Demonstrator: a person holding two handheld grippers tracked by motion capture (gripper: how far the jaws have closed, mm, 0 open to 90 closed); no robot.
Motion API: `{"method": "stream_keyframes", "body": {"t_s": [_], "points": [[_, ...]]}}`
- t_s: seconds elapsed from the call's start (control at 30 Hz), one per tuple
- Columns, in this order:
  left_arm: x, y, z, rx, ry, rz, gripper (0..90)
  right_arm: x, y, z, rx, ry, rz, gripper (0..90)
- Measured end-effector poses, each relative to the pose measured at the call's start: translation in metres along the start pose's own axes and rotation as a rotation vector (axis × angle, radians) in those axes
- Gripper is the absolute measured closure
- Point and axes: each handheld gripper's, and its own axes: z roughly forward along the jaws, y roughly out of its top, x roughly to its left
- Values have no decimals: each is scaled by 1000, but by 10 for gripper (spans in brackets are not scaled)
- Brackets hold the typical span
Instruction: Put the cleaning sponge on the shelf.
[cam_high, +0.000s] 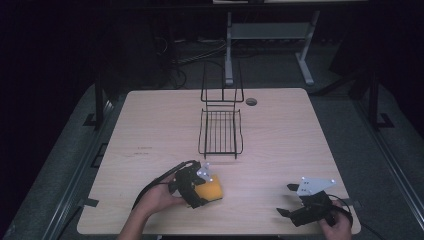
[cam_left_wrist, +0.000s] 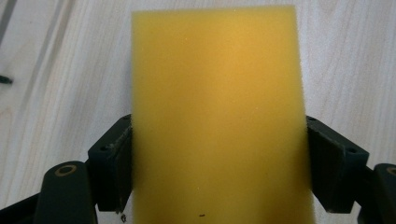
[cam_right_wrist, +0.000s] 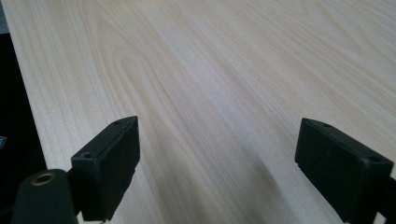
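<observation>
Left gripper (cam_high: 204, 192) has the sponge (cam_high: 210, 190), right gripper (cam_high: 288, 200) sitting empty with nothing in it.

From my end, the left gripper view shows the yellow sponge squeezed flat between both jaws, each one pressed against a long edge, with the sponge sticking out well past the tips over the table (cam_left_wrist: 42, 70). My right gripper is off to the sponge's right, well apart, jaws spread wide over bare wood. Farther out, beyond the left gripper, the black wire rack (cam_high: 220, 131) sits mid-table.
</observation>
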Motion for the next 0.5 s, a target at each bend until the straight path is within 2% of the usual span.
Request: {"method": "stream_keyframes", "body": {"t_s": [0.5], "points": [[3,9,-15,-41,6,13,217,0,0,0,0,1,0,137]]}}
